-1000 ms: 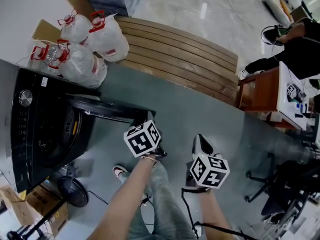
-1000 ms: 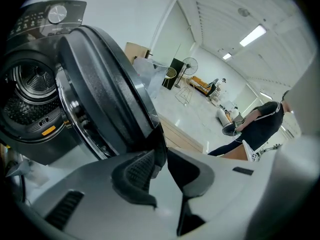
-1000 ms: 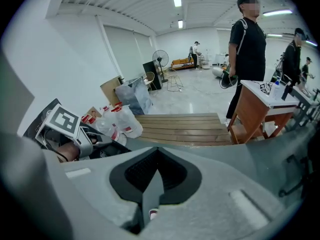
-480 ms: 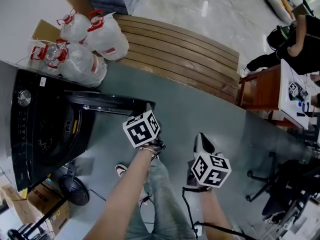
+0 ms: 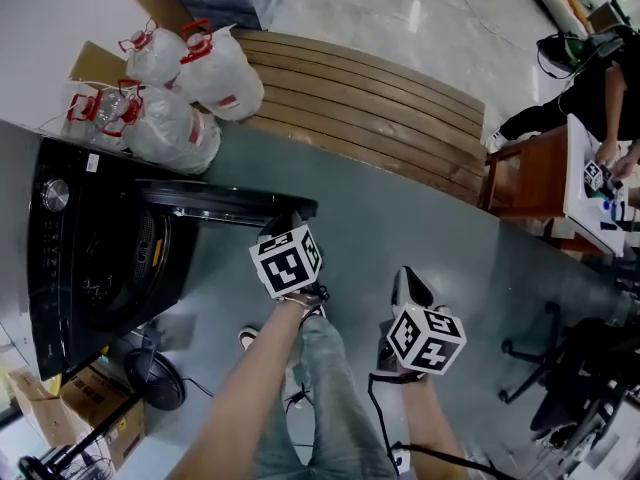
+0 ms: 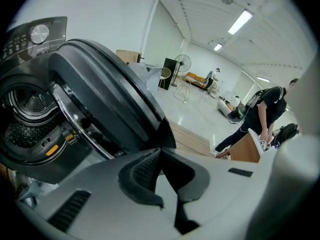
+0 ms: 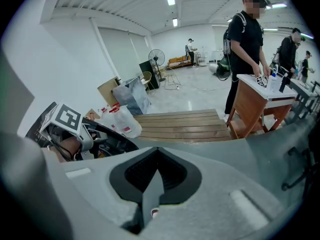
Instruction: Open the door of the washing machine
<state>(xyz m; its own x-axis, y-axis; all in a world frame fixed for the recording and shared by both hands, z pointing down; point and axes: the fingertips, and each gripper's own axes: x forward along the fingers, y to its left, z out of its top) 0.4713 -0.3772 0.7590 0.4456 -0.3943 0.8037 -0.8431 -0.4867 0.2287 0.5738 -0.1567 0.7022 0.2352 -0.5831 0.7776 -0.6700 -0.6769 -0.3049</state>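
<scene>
A grey floor [image 5: 400, 208] is seen from above. A big black washing machine [image 5: 90, 258] is stood at the left of the head view. Its round hole [image 6: 30, 109] is left uncovered, and the shiny drum can be seen inside. Long wooden boards [image 5: 370, 108] are laid across the floor behind it.

The door [image 5: 230, 208] of the washing machine is swung out wide from the front, toward the middle of the floor. In the left gripper view the door [image 6: 105, 99] is seen as a thick dark curved ring.

White bags [image 5: 190, 88] with red ties are piled by the near end of the boards, next to the machine. A small wooden table [image 5: 525, 183] is stood at the right, and a person in black [image 5: 590, 68] is bent over it.

The left tongs [image 5: 288, 220] are held right at the far edge of the door. Their jaws have just been closing and are now pressed together [image 6: 160, 150]; nothing is seen between them, and the door edge is just past the tips.

The right tongs [image 5: 405, 276] are held over the floor, apart from the door. Their jaws are also together [image 7: 157, 153], with nothing gripped.

A round silver knob [image 5: 55, 195] is set on the machine's front.
</scene>
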